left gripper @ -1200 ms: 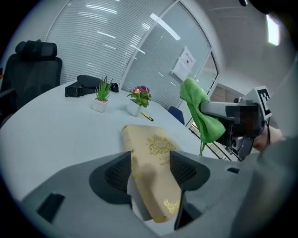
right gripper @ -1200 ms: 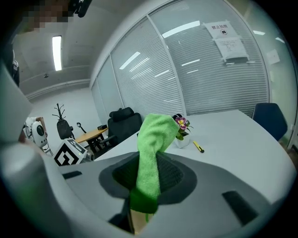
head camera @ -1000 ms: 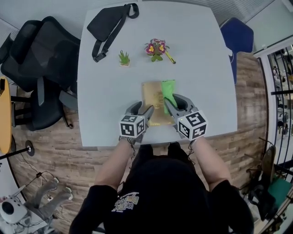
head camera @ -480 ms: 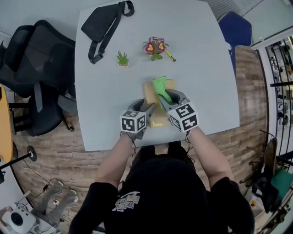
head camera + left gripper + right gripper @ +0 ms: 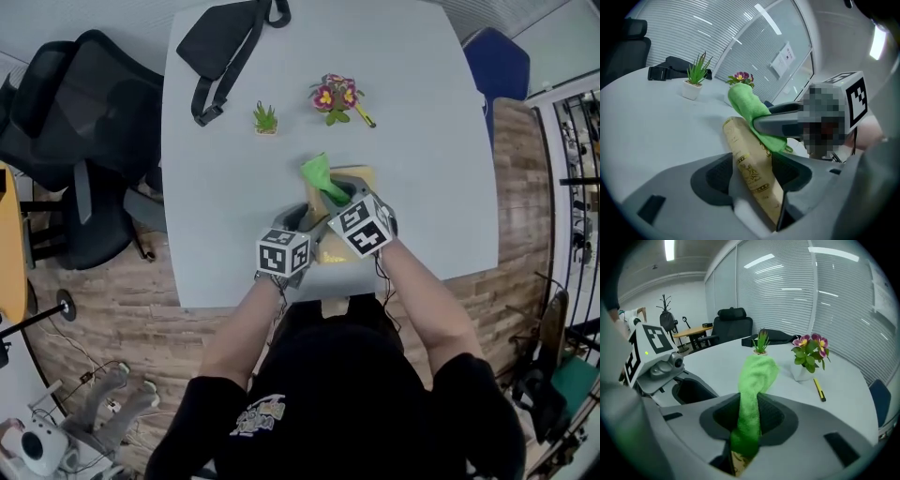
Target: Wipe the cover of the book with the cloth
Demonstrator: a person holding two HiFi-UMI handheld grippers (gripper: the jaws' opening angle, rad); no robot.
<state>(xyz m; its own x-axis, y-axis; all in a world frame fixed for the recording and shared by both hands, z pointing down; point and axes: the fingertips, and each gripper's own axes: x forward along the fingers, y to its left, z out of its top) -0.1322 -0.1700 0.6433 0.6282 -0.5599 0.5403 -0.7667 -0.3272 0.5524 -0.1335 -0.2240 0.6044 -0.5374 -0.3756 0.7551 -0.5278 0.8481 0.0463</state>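
Observation:
A tan book with gold print (image 5: 352,217) lies on the grey table (image 5: 216,206) near its front edge. In the left gripper view its spine (image 5: 749,165) stands tilted between the jaws, with my left gripper (image 5: 757,183) shut on it. That left gripper (image 5: 302,222) sits at the book's near left corner in the head view. My right gripper (image 5: 339,199) is shut on a green cloth (image 5: 320,176), which drapes over the book's left part. In the right gripper view the cloth (image 5: 753,390) rises out of the right gripper (image 5: 747,430).
A black bag (image 5: 225,42) lies at the table's far left. A small spiky plant (image 5: 266,119), a flower pot (image 5: 337,97) and a yellow pen (image 5: 364,116) stand beyond the book. Black office chairs (image 5: 80,131) are at the left, a blue chair (image 5: 495,67) at the right.
My right gripper has swept the cloth leftward across the book cover, and the cloth's free end now points up and left. The left gripper has kept its hold on the book.

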